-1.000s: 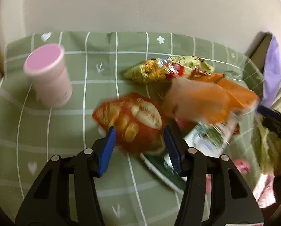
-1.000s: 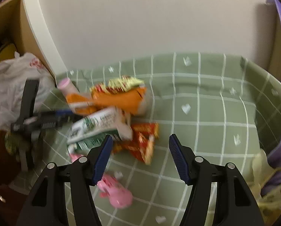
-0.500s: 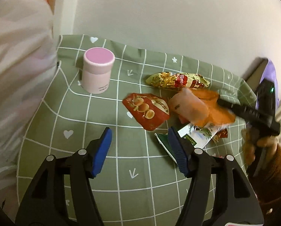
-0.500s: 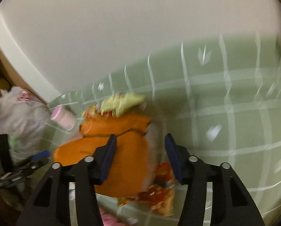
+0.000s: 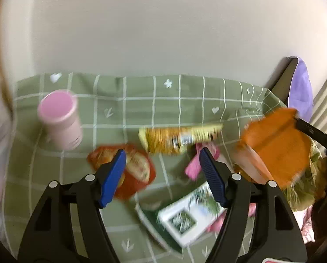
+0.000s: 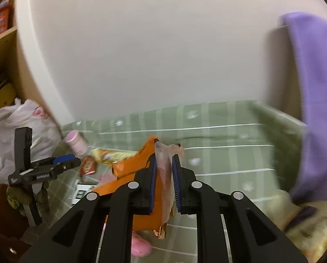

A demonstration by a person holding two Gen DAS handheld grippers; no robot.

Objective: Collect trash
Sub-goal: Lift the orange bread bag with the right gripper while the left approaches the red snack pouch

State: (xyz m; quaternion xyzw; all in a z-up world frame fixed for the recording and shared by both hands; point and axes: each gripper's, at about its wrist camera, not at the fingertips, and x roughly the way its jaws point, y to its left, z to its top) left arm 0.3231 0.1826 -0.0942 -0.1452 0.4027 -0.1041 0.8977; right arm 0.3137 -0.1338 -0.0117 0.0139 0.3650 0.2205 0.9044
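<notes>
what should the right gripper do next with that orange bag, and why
Probably carry it left toward the white plastic bag: the right gripper has just closed on the orange snack bag, which already hangs clear of the green checked cloth.

light: soft, even indoor, source out of view | shadows: faint, beneath the snack wrappers | glare: none | blur: heavy motion smear on the pink cup and green checked cloth; purple fabric streaked | sharp: black claw frames | edges: fisheye bending, dark corner vignette
</notes>
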